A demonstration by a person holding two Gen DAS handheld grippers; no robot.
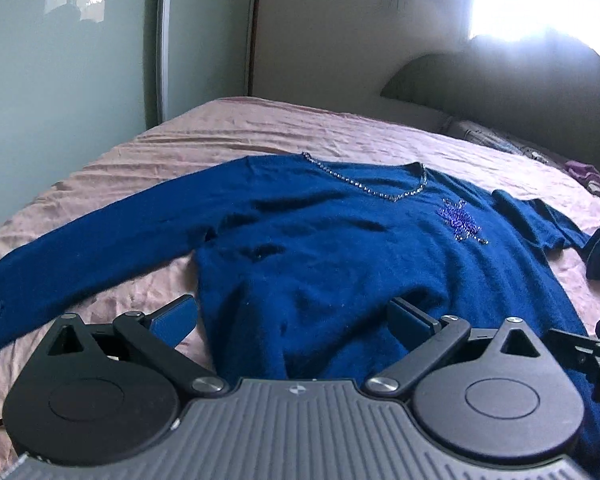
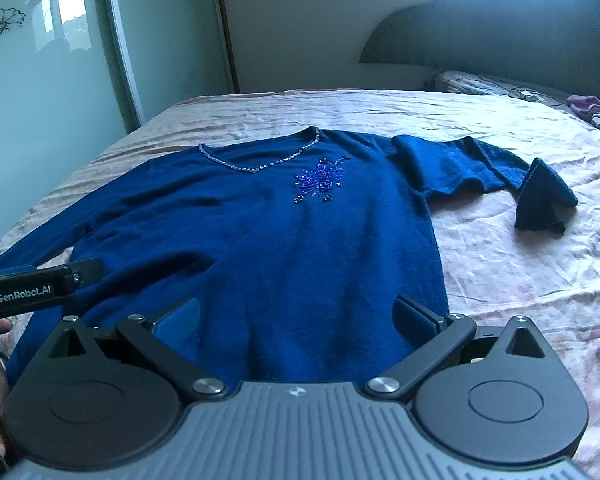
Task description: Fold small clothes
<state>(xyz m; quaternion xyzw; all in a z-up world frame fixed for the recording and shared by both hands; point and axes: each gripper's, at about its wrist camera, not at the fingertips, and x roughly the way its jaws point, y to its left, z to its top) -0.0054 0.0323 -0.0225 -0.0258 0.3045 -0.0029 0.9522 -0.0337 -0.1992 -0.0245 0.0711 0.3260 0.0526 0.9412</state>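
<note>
Left wrist view: the blue sweater (image 1: 320, 248) lies face up, spread on the bed (image 1: 228, 128). The left tool (image 1: 292, 312) stands wide and empty over the hem's left part. Folding is judged not yet begun; next comes a hem grip. The left sleeve's cuff is cut off at the frame edge.

Right wrist view: the right tool (image 2: 296, 312) is likewise wide, empty, above the hem's right part. The right sleeve (image 2: 480, 168) lies crumpled; the hem is hidden.
</note>
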